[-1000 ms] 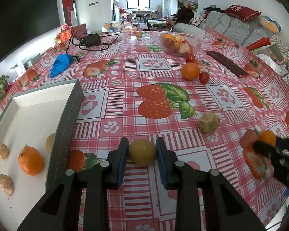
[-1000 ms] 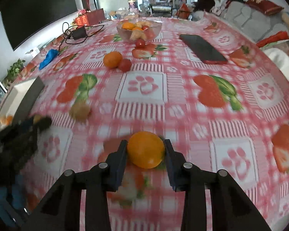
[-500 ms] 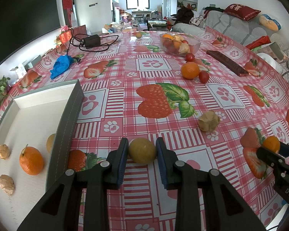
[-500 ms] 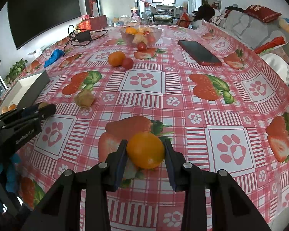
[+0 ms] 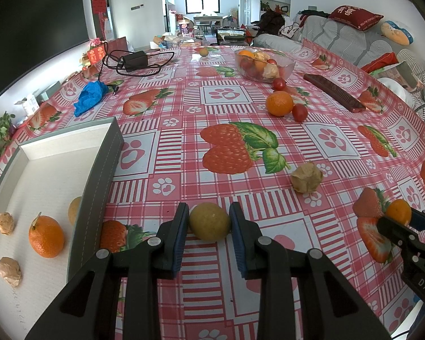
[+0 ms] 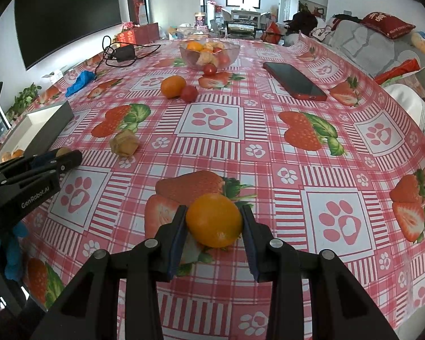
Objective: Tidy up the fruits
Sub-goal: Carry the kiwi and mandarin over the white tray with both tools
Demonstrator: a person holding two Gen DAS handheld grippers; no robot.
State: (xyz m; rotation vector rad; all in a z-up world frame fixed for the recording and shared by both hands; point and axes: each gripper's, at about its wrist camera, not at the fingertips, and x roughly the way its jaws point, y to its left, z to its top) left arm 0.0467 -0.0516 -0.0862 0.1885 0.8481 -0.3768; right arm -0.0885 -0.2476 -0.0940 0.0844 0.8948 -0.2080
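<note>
Fruits clamped: left tongs [image 5: 209, 221] yellow, right tongs [image 6: 214, 220] orange.

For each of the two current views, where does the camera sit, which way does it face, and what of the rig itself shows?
Left wrist: sits behind the left gripper, looking down its fingers across the table at the yellow-green fruit it clamps; white tray at left.
Right wrist: sits behind the right gripper, clamping an orange.
Shared: each view shows the other gripper at its edge, plus the glass bowl, loose orange, husked fruit and tablecloth.
</note>
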